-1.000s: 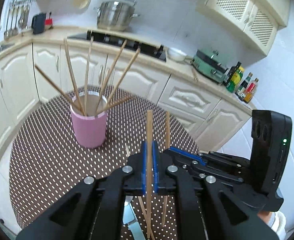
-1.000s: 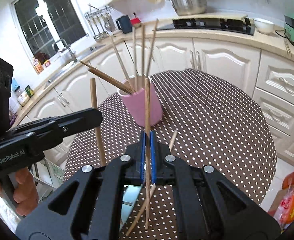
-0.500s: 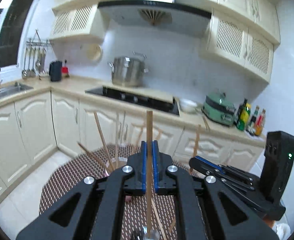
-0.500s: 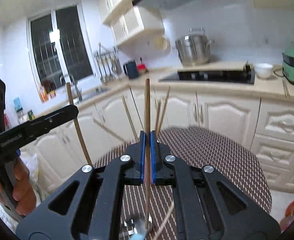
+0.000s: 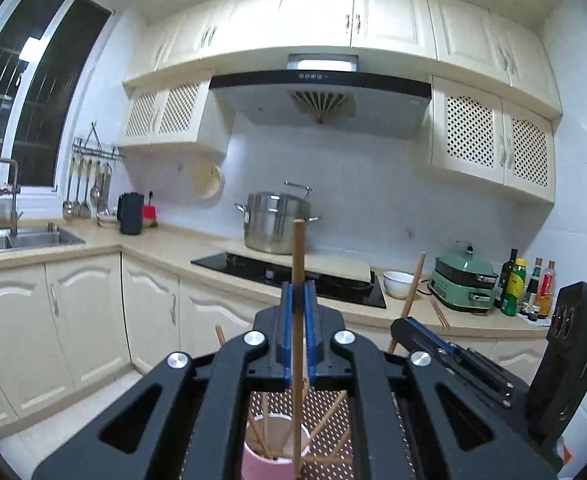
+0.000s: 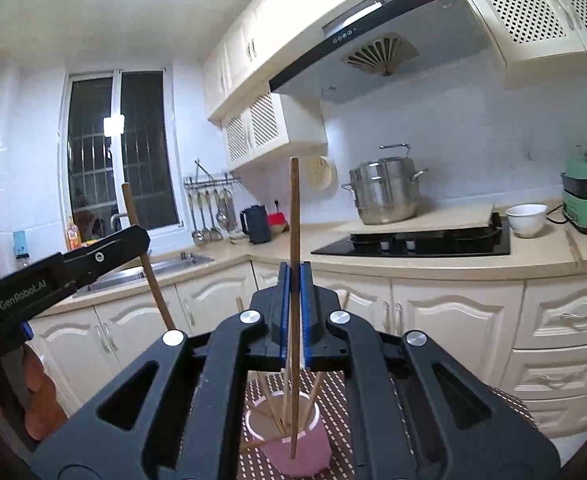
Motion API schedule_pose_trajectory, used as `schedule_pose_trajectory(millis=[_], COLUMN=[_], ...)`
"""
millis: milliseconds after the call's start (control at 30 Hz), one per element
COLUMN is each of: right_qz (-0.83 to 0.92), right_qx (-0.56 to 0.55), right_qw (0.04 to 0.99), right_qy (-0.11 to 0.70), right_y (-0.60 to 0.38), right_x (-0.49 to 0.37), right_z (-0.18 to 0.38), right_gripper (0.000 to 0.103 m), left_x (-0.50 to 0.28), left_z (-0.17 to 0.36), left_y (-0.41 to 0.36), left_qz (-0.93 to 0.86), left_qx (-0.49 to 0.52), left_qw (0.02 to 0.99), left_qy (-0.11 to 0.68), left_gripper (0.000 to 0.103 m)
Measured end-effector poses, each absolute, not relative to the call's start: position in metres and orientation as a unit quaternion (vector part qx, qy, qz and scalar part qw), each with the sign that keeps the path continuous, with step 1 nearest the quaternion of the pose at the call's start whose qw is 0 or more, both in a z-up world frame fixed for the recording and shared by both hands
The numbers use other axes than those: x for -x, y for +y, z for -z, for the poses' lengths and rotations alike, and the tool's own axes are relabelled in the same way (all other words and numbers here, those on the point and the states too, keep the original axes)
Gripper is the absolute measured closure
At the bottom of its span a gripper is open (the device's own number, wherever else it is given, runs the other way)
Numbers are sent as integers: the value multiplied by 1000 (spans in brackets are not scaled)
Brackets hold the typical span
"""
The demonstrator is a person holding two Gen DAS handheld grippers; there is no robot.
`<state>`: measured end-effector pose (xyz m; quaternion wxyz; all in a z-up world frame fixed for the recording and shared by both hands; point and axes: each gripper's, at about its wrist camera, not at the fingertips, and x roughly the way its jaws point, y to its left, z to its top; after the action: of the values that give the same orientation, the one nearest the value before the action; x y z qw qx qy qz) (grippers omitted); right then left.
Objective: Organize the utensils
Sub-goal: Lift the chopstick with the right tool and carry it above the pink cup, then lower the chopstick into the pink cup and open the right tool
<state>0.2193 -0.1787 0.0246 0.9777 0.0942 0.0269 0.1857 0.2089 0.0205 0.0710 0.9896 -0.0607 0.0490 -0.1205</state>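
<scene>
Both grippers (image 5: 298,300) (image 6: 294,280) pinch chopsticks (image 5: 298,264) (image 6: 293,216) (upright) — level.

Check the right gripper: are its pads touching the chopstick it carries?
Touching. The right wrist view shows the right gripper shut on the upright chopstick, blue pads pressed against both sides, no gap visible.

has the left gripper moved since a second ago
Yes. The left gripper has tilted up: the pink cup, which stood above its fingers, now sits below them, with the stove hood ahead.
</scene>
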Motion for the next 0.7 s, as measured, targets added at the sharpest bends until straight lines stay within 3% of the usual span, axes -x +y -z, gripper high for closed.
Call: schedule_pose_trajectory(millis=[300,700], right_qz=[-185,-195], right_qx=[-95,-93], right_qw=[978,976], right_qy=[8,29], right_y=[-171,-166], right_x=[-237,-248], right_z=[-10,3], right_gripper=[98,98], left_x=[-232,-262], left_z=[-54,-15], left_y=[13,16], left_qz=[103,97], left_qx=[59,55], left_qw=[993,990], left_qy=[24,82], left_gripper=[98,97])
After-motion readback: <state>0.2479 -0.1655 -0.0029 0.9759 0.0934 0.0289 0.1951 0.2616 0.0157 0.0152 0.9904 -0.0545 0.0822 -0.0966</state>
